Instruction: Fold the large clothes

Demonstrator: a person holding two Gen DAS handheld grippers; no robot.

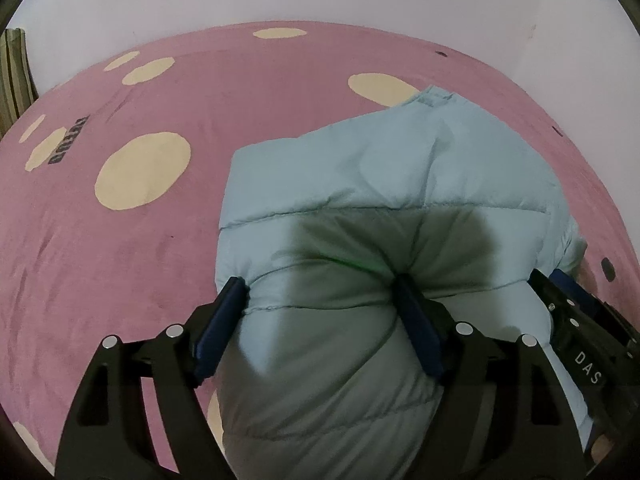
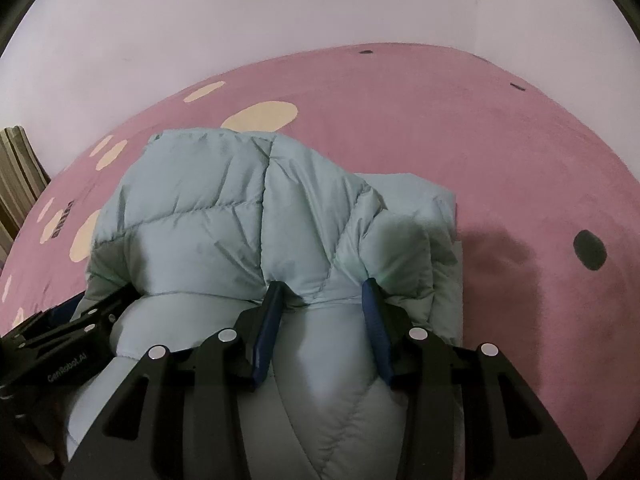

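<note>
**Op:** Logging the left gripper [image 1: 320, 290]. I see both blue pads pressed into a thick roll of the pale blue puffer jacket [image 1: 384, 184], so it's clamped on the fabric. The left pad [image 1: 224, 312] sits at the roll's outer edge; the other is sunk in a crease.

**Obs:** And the right gripper [image 2: 324, 292]?

**Op:** Same on my right wrist feed: fingers pinch a narrower bulge of the jacket [image 2: 240, 216], fabric puckering at both pads. The jacket lies bunched on the pink bedspread [image 1: 120, 264], near the front edge, close under both cameras.

**Obs:** What can't you read?

**Op:** Sleeves and zipper; I can't tell which part of the garment each tool holds. The jacket's near portion runs off the bottom of both frames, under the tool bodies. A dark shadow covers its lower half in the left view. The other tool shows only partly at each frame's edge. A striped cloth [image 1: 14, 68] at far left is cut off.
</note>
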